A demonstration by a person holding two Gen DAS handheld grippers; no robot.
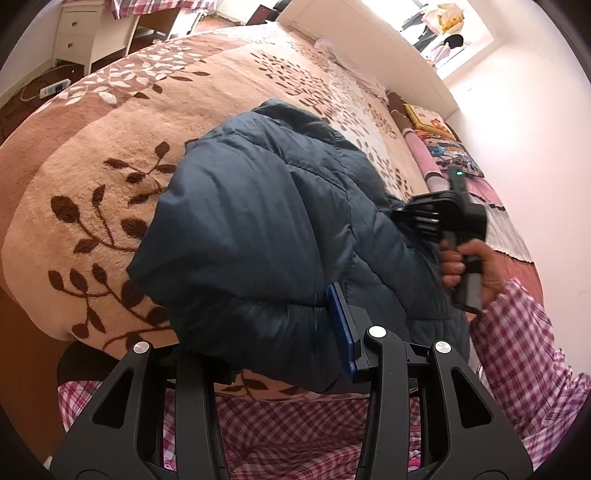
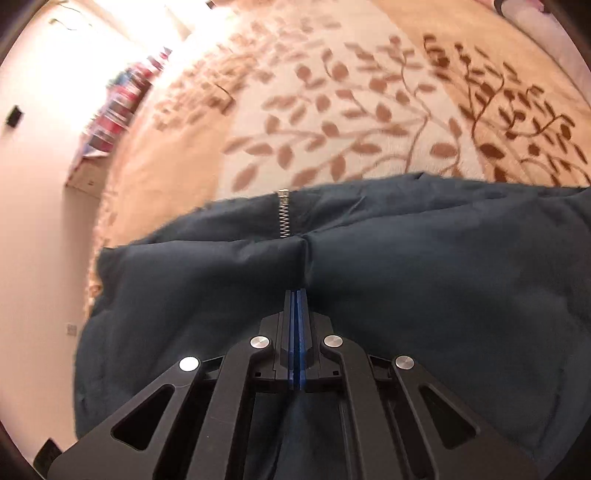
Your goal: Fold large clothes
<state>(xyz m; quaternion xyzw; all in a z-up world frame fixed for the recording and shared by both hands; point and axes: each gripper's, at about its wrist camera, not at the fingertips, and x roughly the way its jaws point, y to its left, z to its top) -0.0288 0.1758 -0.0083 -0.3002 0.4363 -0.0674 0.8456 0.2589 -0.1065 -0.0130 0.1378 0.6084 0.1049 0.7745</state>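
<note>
A dark blue puffer jacket (image 1: 258, 206) lies bunched on the bed. My left gripper (image 1: 258, 310) holds a thick fold of its near edge. Its right blue pad (image 1: 341, 321) presses the fabric, and the left finger is hidden under the jacket. In the right wrist view, my right gripper (image 2: 297, 293) has its blue pads together on a pinch of the jacket (image 2: 406, 266), where creases run into the tips just below the silver zipper (image 2: 283, 212). From the left wrist view, a hand (image 1: 472, 266) in a checked sleeve holds the right gripper (image 1: 399, 214) at the jacket's right side.
The bed is covered by a beige blanket with brown leaf patterns (image 1: 110, 166). Pillows and folded bedding (image 1: 432, 125) lie along the far wall side. A white drawer unit (image 1: 77, 33) and a power strip (image 1: 55, 88) stand on the floor beyond the bed.
</note>
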